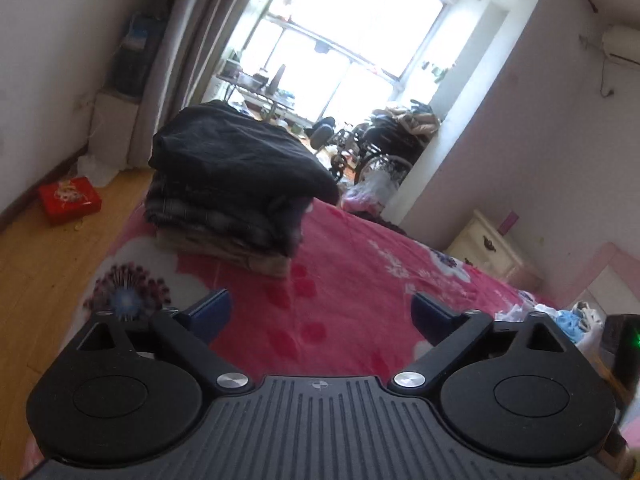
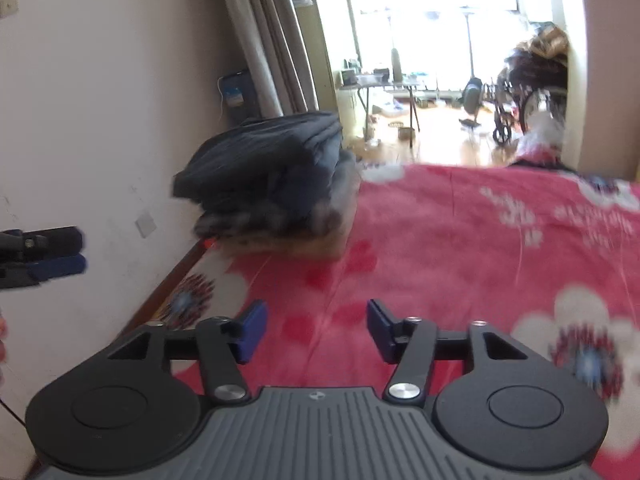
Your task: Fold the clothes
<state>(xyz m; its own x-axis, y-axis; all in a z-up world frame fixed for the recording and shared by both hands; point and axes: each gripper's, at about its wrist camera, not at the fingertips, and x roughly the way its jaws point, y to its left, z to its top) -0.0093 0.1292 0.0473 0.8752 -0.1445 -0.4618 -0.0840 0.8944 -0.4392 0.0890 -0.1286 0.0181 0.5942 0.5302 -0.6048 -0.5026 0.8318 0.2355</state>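
Note:
A stack of folded clothes (image 1: 236,184), dark garments on top and a tan one at the bottom, sits near the far left corner of the bed. The same stack of folded clothes (image 2: 272,188) shows in the right wrist view, blurred. My left gripper (image 1: 322,314) hovers over the red flowered blanket (image 1: 360,272) short of the stack, open wide, nothing between its blue pads. My right gripper (image 2: 316,330) hangs over the red blanket (image 2: 460,248) too, open and empty. The left gripper's fingers (image 2: 56,254) poke in at that view's left edge.
A wooden floor (image 1: 48,248) with a red box (image 1: 70,199) lies left of the bed. A cream nightstand (image 1: 486,248) stands at the right wall. A small heap of light cloth (image 1: 568,320) lies at the bed's right edge. Beyond the bed, a wheelchair (image 2: 516,108).

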